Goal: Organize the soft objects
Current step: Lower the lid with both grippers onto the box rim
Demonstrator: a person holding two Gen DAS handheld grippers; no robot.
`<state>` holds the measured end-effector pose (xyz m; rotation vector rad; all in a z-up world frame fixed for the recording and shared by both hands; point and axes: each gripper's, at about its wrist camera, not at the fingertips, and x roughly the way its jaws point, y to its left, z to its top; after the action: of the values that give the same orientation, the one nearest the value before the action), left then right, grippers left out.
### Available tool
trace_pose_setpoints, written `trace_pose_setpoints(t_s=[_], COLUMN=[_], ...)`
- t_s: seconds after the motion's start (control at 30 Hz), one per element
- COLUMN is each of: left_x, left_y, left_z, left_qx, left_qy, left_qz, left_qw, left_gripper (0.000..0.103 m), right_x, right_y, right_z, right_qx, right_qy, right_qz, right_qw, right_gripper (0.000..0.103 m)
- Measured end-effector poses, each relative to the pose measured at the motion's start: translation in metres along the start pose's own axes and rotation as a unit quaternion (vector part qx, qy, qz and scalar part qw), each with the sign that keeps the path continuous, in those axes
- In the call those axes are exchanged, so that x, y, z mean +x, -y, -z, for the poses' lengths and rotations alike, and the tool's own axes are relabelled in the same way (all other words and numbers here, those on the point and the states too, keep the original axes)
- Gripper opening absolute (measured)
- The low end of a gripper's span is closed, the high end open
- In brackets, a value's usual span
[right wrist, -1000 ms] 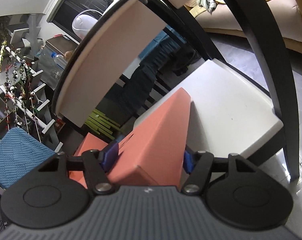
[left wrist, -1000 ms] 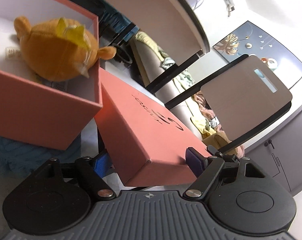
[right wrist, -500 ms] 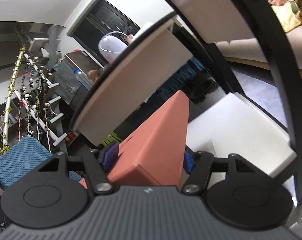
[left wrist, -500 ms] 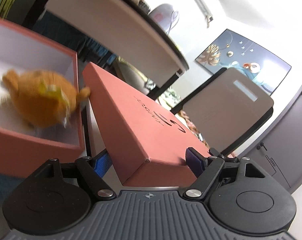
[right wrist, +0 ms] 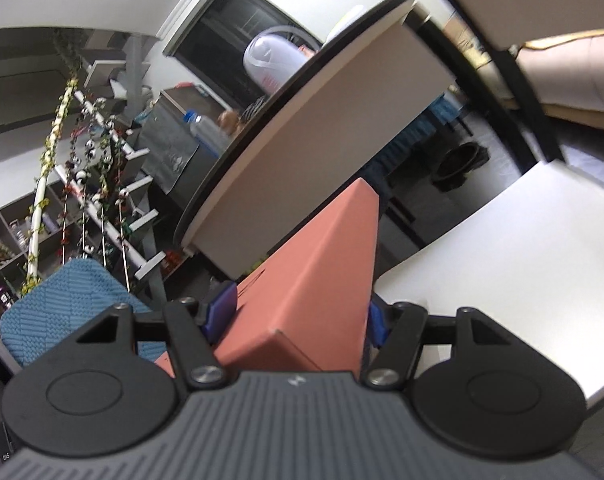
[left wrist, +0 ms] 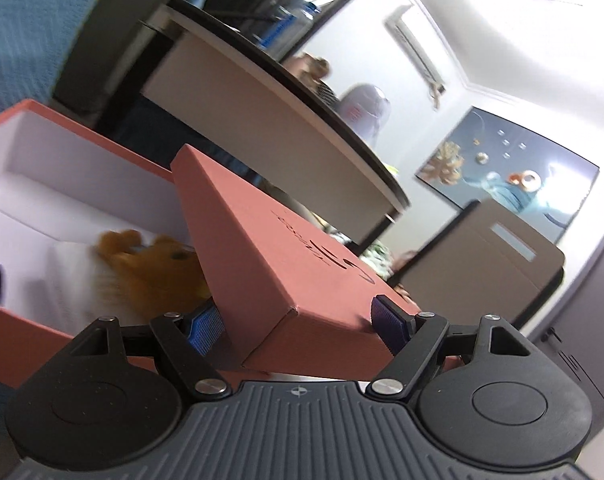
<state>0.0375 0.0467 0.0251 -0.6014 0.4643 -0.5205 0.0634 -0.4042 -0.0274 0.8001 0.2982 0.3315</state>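
While I'm watching both wrist feeds, the left hand-held gripper (left wrist: pixel 297 322) is pinching one end of the salmon lid (left wrist: pixel 285 256), blue pads pressed against its two sides. The right hand-held gripper (right wrist: pixel 297 316) is doing the same, squeezing the lid (right wrist: pixel 322 280) at another end, so the lid is sitting tilted between the two of them.

Using the lid as my landmark: the open salmon box (left wrist: pixel 29 320) is sitting just left of it and lower, white inside. The orange plush toy (left wrist: pixel 153 272) is lying in that box, partly tucked under the lid's left edge and kinda blurry. Something small, black and white, is peeking in at the box's far left, can't tell what it is.

In the right view, a white seat-like surface (right wrist: pixel 502 256) is lying to the right of the lid, and a blue knit cloth (right wrist: pixel 61 304) is bunched off to its left. A round-edged bench (right wrist: pixel 322 128) is looming behind the lid.
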Motion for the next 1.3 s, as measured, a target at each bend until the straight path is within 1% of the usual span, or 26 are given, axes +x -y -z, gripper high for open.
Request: trace_pose_setpoints(t_s=[0.2, 0.4, 0.53, 0.63, 0.73, 0.77, 0.83, 0.9, 0.93, 0.97, 1.07, 1.2, 1.3], left_x=[-0.036, -0.064, -0.070, -0.067, -0.066, -0.066, -0.067, -0.066, -0.065, -0.065, -0.064, -0.067, -0.071], left_y=[-0.034, -0.064, -0.085, -0.106, -0.117, -0.119, -0.120, -0.117, -0.115, -0.113, -0.110, -0.104, -0.095], left_z=[-0.006, -0.009, -0.014, -0.018, -0.022, -0.022, -0.023, -0.023, -0.023, -0.023, -0.023, -0.021, -0.017], left_qx=[-0.013, -0.031, -0.035, -0.040, -0.019, -0.019, -0.016, -0.006, 0.000, 0.007, 0.018, 0.039, 0.081], left_qy=[0.019, 0.033, 0.039, 0.037, 0.050, 0.053, 0.054, 0.053, 0.052, 0.052, 0.052, 0.059, 0.078], left_qz=[-0.038, -0.064, -0.082, -0.101, -0.116, -0.115, -0.115, -0.117, -0.119, -0.122, -0.132, -0.147, -0.162], left_qw=[0.9990, 0.9969, 0.9952, 0.9934, 0.9917, 0.9917, 0.9918, 0.9917, 0.9915, 0.9911, 0.9898, 0.9865, 0.9804], left_gripper=[0.082, 0.082, 0.082, 0.082, 0.083, 0.083, 0.083, 0.086, 0.088, 0.089, 0.090, 0.091, 0.092], right_x=[0.046, 0.076, 0.096, 0.111, 0.126, 0.130, 0.133, 0.134, 0.135, 0.135, 0.132, 0.126, 0.118], right_y=[-0.016, -0.040, -0.049, -0.051, -0.051, -0.050, -0.054, -0.055, -0.055, -0.058, -0.064, -0.060, -0.058], right_z=[0.025, 0.048, 0.065, 0.079, 0.095, 0.098, 0.102, 0.101, 0.101, 0.101, 0.102, 0.098, 0.094], right_qx=[-0.005, -0.031, -0.037, -0.035, -0.025, -0.020, -0.026, -0.028, -0.031, -0.047, -0.089, -0.089, -0.099], right_qy=[-0.039, -0.054, -0.058, -0.066, -0.081, -0.086, -0.080, -0.080, -0.078, -0.073, -0.061, -0.048, -0.034], right_qz=[-0.018, -0.041, -0.055, -0.056, -0.051, -0.051, -0.055, -0.054, -0.053, -0.047, -0.036, -0.023, -0.021], right_qw=[0.999, 0.997, 0.996, 0.996, 0.995, 0.995, 0.995, 0.995, 0.995, 0.995, 0.994, 0.995, 0.994], right_gripper=[0.065, 0.065, 0.066, 0.066, 0.068, 0.068, 0.069, 0.070, 0.074, 0.080, 0.086, 0.087, 0.086])
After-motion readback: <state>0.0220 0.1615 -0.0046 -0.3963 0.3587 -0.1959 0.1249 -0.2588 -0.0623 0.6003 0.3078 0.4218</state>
